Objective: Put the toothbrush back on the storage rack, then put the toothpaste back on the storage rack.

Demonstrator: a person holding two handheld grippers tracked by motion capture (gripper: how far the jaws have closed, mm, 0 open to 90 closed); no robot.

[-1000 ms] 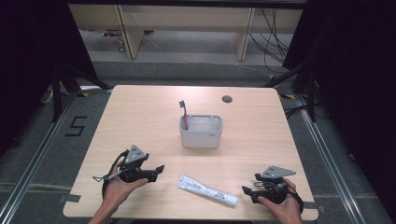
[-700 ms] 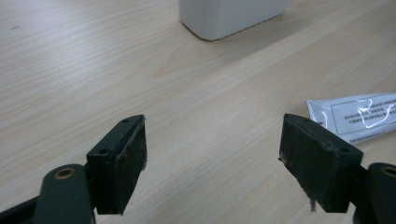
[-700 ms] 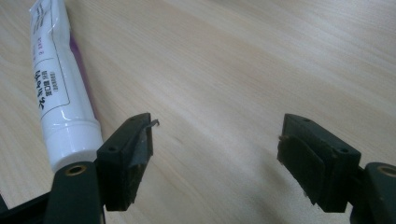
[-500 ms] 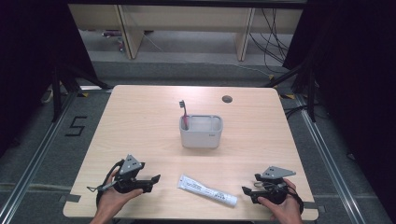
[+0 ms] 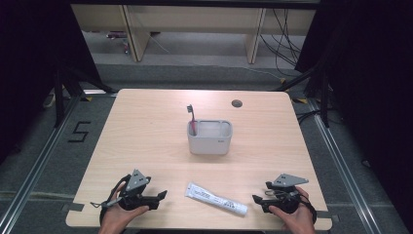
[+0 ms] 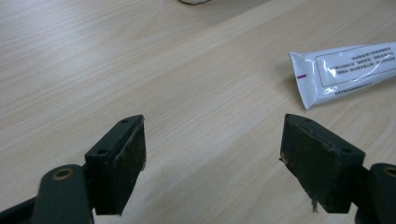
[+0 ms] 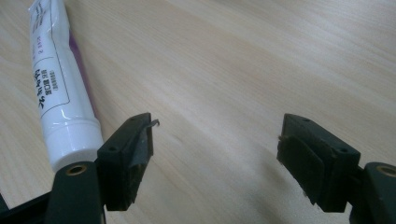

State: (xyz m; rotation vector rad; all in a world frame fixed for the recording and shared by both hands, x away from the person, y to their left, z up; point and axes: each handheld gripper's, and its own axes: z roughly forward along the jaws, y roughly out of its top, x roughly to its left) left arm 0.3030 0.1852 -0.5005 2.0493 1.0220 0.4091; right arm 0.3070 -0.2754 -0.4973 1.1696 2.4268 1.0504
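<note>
A white toothpaste tube (image 5: 215, 198) lies flat near the table's front edge, between the two hands. A grey rectangular cup (image 5: 209, 137) stands at mid-table with a red toothbrush (image 5: 192, 118) upright in its left corner. My left gripper (image 5: 159, 199) rests low at the front left, open, jaws pointing right toward the tube's crimped end (image 6: 343, 73). My right gripper (image 5: 256, 201) sits at the front right, open, jaws pointing left, with the tube's cap end (image 7: 70, 135) just beyond its left jaw. Nothing lies between either pair of jaws.
A small dark round hole (image 5: 237, 103) sits in the tabletop (image 5: 146, 126) near the far edge. Dark floor with rails surrounds the table, and shelving legs and cables stand behind it.
The left hand and its gripper have slid toward the front edge of the table and sunk slightly. The right gripper, tube and cup have stayed put.
</note>
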